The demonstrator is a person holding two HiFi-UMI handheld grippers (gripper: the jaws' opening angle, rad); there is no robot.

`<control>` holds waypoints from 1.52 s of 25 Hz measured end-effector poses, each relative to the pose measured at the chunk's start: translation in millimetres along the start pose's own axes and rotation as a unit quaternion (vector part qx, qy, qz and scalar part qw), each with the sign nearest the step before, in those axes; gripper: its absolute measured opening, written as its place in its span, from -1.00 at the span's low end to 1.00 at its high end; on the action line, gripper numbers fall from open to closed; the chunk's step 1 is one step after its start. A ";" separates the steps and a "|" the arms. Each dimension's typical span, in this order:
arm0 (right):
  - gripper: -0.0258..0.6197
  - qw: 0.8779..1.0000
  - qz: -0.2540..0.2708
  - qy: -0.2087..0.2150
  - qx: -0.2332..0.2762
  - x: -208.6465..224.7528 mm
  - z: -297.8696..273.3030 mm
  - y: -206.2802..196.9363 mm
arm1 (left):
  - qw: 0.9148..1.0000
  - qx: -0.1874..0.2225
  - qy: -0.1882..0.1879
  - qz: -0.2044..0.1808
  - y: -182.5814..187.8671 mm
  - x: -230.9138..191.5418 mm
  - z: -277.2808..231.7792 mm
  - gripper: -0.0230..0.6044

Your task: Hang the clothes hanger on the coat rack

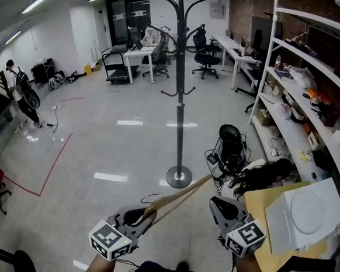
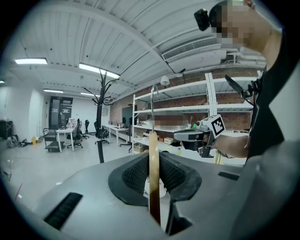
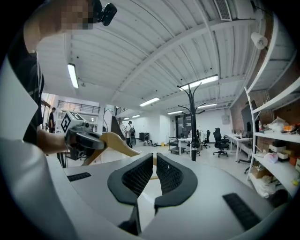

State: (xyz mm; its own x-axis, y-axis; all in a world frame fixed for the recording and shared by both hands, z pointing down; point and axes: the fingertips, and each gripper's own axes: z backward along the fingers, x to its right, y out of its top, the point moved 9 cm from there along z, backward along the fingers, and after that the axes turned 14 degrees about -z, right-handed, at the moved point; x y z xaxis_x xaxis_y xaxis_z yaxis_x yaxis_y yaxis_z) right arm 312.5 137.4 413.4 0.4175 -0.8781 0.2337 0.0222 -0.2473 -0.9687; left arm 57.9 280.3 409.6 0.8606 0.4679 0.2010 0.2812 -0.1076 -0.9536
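- The clothes hanger (image 1: 176, 202), a pale wooden one, is off the floor at the near edge of the scene, in the left gripper (image 1: 143, 215).
- In the left gripper view we see that gripper clenched on the wood. The hanger sits edge-on between the two ribbed pads, and its thin metal hook (image 2: 152, 101) rises straight above the jaws.
- The hanger's long axis runs from the left gripper away to the far right. Its free end points roughly at the round base (image 1: 179, 176) of the coat rack (image 1: 180, 116).
- The right gripper (image 1: 222, 206) is just to the right of that free end. Its jaws are drawn in to a narrow slit and grasp nothing. A bit of the wood shows beyond the slit, not in it.
- The relation that matters is that the rack stands on the floor on the far side of both grippers, well apart from them and about midway between their lines.
- Its curved prongs (image 1: 180, 1) sit at the very top of the dark pole, far above the level at which the hanger is carried.
- We judge that the left hand, which has the hanger, must bring it close and lift the hook over a prong. The right hand is no nearer and has nothing to offer yet.
- We can read no brand, label or writing. The only print is the black-and-white square markers on the gripper cubes.
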 end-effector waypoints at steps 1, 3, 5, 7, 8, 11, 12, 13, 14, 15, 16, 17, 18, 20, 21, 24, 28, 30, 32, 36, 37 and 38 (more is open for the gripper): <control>-0.90 1.000 -0.008 0.005 0.002 6.1 -4.5 1.4 | 1.000 -0.002 -0.007 -0.001 0.9 -4.7 -6.5 -0.77; -0.90 1.000 -0.013 0.015 0.002 17.3 -14.7 4.1 | 1.000 -0.003 -0.022 -0.002 0.3 -15.6 -19.0 -0.77; -0.90 1.000 0.003 0.022 0.001 28.0 -28.1 10.6 | 0.999 0.000 -0.038 -0.004 0.6 -32.1 -32.2 -0.77; -0.89 0.999 0.024 0.027 0.004 37.1 -44.6 20.6 | 0.999 0.004 -0.050 -0.009 3.0 -54.1 -45.1 -0.77; -0.89 0.999 0.032 0.028 0.006 42.1 -53.7 25.6 | 0.998 0.006 -0.054 -0.012 4.3 -66.1 -51.9 -0.77; -0.89 0.999 0.042 0.022 0.007 59.1 -82.9 36.9 | 0.998 0.013 -0.063 -0.022 6.4 -103.0 -73.9 -0.77; -0.89 0.999 0.043 0.019 0.006 64.1 -92.8 39.1 | 0.997 0.016 -0.067 -0.025 6.0 -115.6 -80.4 -0.77; -0.89 0.999 0.043 0.014 0.006 68.3 -103.3 41.2 | 0.997 0.019 -0.072 -0.027 5.4 -128.9 -86.0 -0.77; -0.89 0.999 0.044 0.009 0.006 72.0 -114.6 43.6 | 0.996 0.023 -0.077 -0.029 4.9 -143.0 -91.0 -0.77; -0.89 0.999 0.047 0.002 0.008 75.5 -126.5 46.9 | 0.996 0.026 -0.081 -0.032 4.7 -157.8 -95.9 -0.77; -0.89 0.999 0.051 -0.006 0.011 79.1 -139.0 51.1 | 0.995 0.029 -0.085 -0.036 5.0 -172.8 -100.7 -0.77; -0.89 0.998 0.053 -0.012 0.014 82.8 -151.6 55.8 | 0.995 0.031 -0.089 -0.040 5.6 -187.6 -105.6 -0.77; -0.89 0.998 0.053 -0.015 0.017 86.4 -164.0 60.6 | 0.994 0.033 -0.093 -0.043 6.4 -202.2 -110.3 -0.77; -0.89 0.998 0.055 -0.019 0.020 92.8 -187.9 69.3 | 0.993 0.038 -0.103 -0.050 8.3 -231.0 -117.6 -0.77; -0.89 0.998 0.058 -0.023 0.022 95.7 -199.2 73.1 | 0.992 0.041 -0.109 -0.054 9.8 -245.7 -120.1 -0.77; -0.89 0.997 0.059 -0.034 0.028 104.8 -227.5 80.4 | 0.989 0.054 -0.126 -0.059 15.8 -289.5 -125.6 -0.77; -0.89 0.997 0.051 -0.045 0.032 125.9 -250.6 91.2 | 0.984 0.068 -0.148 -0.066 35.0 -341.7 -142.0 -0.77; -0.89 0.997 0.051 -0.049 0.037 138.8 -259.1 98.9 | 0.981 0.073 -0.165 -0.072 47.4 -364.1 -154.8 -0.77; -0.89 0.997 0.050 -0.049 0.043 152.4 -270.5 105.7 | 0.978 0.077 -0.180 -0.076 58.8 -386.4 -169.3 -0.77; -0.89 0.997 0.048 -0.042 0.045 182.8 -295.9 112.6 | 0.975 0.073 -0.190 -0.092 75.0 -421.2 -203.1 -0.77; -0.89 0.997 0.048 -0.040 0.046 191.9 -301.0 115.3 | 0.975 0.071 -0.190 -0.096 78.1 -427.7 -212.8 -0.77; -0.89 0.997 0.048 -0.038 0.049 201.2 -305.5 118.9 | 0.974 0.070 -0.191 -0.098 81.2 -434.1 -222.5 -0.77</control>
State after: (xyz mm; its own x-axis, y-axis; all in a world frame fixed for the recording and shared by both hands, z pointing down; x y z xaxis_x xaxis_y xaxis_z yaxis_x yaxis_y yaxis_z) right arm 121.6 -193.9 370.8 0.4895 -0.8612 0.1368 0.0657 -0.1200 -0.9906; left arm -198.4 -126.7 294.8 0.5682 0.7626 0.3092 0.3401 0.1245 -0.9321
